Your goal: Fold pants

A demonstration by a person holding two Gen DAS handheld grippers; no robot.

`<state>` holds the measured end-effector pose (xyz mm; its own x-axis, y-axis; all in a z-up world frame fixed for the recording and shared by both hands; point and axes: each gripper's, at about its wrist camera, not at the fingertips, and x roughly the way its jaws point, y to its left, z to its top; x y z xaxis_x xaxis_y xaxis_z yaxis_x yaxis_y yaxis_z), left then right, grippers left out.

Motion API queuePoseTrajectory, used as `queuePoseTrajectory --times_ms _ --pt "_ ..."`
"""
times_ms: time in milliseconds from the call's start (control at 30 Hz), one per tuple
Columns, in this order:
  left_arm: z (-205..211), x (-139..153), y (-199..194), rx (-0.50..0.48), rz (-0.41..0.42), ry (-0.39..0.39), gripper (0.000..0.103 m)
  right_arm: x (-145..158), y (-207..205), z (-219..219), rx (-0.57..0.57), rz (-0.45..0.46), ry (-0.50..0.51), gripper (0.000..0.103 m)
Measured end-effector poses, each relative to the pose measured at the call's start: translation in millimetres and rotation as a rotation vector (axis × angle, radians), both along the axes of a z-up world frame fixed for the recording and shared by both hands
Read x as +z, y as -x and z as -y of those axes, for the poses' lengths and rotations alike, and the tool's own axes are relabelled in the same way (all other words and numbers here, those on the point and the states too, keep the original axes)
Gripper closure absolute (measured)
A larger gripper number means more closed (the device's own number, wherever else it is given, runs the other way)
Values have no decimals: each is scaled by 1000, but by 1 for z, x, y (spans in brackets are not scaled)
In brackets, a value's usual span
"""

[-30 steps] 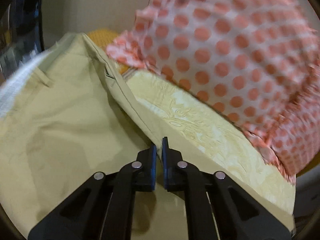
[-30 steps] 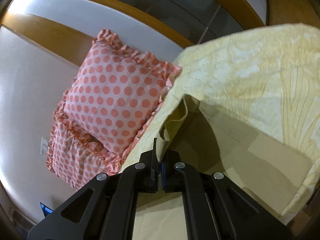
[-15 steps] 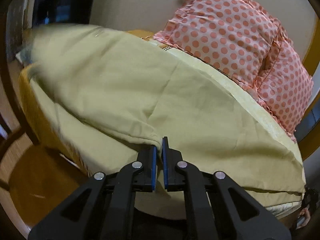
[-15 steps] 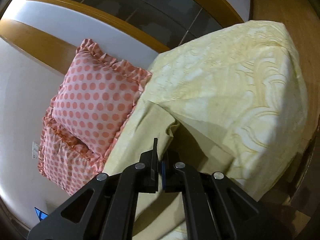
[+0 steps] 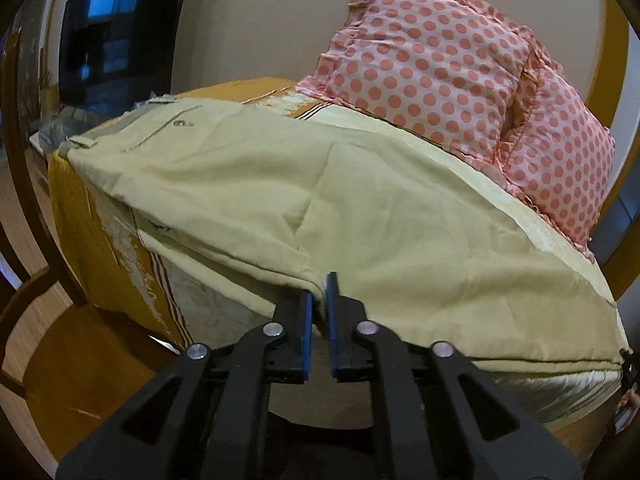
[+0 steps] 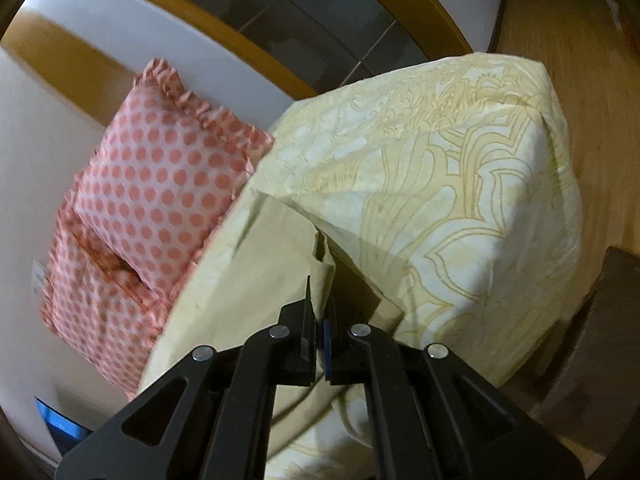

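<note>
Pale khaki pants (image 5: 320, 184) lie spread across the bed, waistband with a button and belt loop at the far left. My left gripper (image 5: 320, 300) is shut on the near edge of the pants. In the right wrist view the same pants (image 6: 256, 280) hang from my right gripper (image 6: 318, 316), which is shut on a bunched edge of the fabric. Both grips are at the bed's near side.
The bed (image 5: 120, 248) has a yellow patterned cover (image 6: 460, 184). Two pink polka-dot pillows (image 5: 432, 72) lean against the wall at the head; they also show in the right wrist view (image 6: 160, 192). A dark screen (image 5: 100, 40) stands far left. Wooden floor (image 6: 560, 40) surrounds the bed.
Both grippers pulled back from the pillows toward the bed's edge, drawing the pants out flat over the cover. Both stayed shut on the fabric.
</note>
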<state>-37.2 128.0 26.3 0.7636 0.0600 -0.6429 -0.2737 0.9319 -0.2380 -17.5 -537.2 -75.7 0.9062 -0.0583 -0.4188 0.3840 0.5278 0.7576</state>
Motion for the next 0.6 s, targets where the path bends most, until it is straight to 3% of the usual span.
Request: queuePoseTrajectory --times_ms 67,100,133,233,333,500,567,600 --pt "0 9 11 -3 34 -27 77 10 14 0 -44 9 50 68" --pt "0 13 15 -4 52 -45 70 17 24 0 -88 17 99 44" --pt "1 18 20 3 73 -73 62 20 28 0 -116 10 139 41" --pt "5 40 36 28 173 -157 50 19 28 6 -127 -17 152 41" --pt "5 51 32 30 219 -186 41 11 19 5 -126 -45 180 41" --pt "-5 44 6 57 185 -220 39 11 17 -28 -50 -53 259 45" --pt "-11 36 -7 76 151 -223 38 10 23 -41 -8 -20 232 54" --pt "-13 33 -11 82 140 -223 38 7 24 -46 29 0 205 64"
